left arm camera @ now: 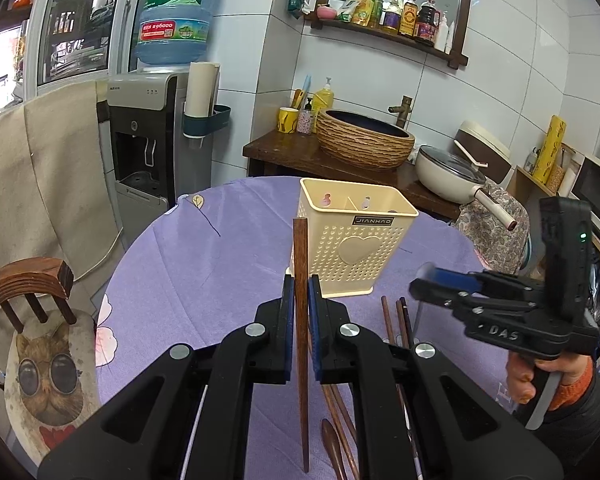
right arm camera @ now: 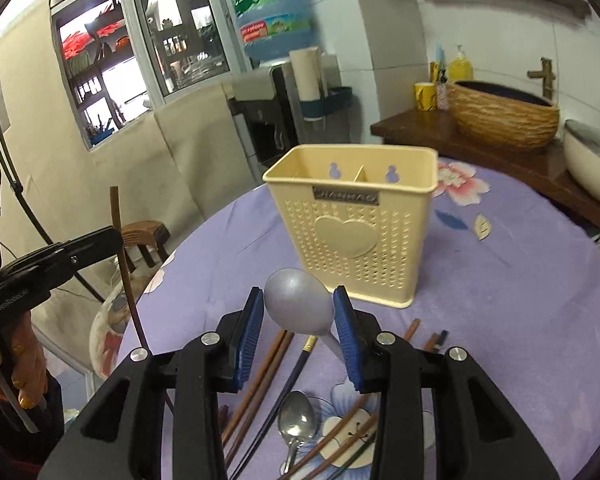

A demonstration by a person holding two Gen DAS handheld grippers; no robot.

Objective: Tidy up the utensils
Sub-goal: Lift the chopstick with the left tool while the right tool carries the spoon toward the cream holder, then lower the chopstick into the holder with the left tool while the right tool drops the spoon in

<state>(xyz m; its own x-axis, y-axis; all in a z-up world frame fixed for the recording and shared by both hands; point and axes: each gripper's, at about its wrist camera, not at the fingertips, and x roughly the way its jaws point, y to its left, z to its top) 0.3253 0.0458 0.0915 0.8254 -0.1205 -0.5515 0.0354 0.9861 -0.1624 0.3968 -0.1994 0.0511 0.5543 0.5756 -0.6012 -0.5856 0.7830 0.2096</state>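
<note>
Left wrist view: we pinch a brown wooden chopstick (left arm camera: 301, 320) upright in our left gripper (left arm camera: 301, 292), its fingers pressed on the shaft, with the cream utensil holder (left arm camera: 356, 240) just beyond at one o'clock on the purple tabletop (left arm camera: 204, 264).

Right wrist view: our right gripper (right arm camera: 299, 312) holds a grey plastic spoon (right arm camera: 298, 306) between its fingers, the holder at twelve o'clock; loose chopsticks (right arm camera: 260, 376) and a metal spoon (right arm camera: 298, 424) lie below. We judge both loads must next be lifted over the rim and dropped in.
</note>
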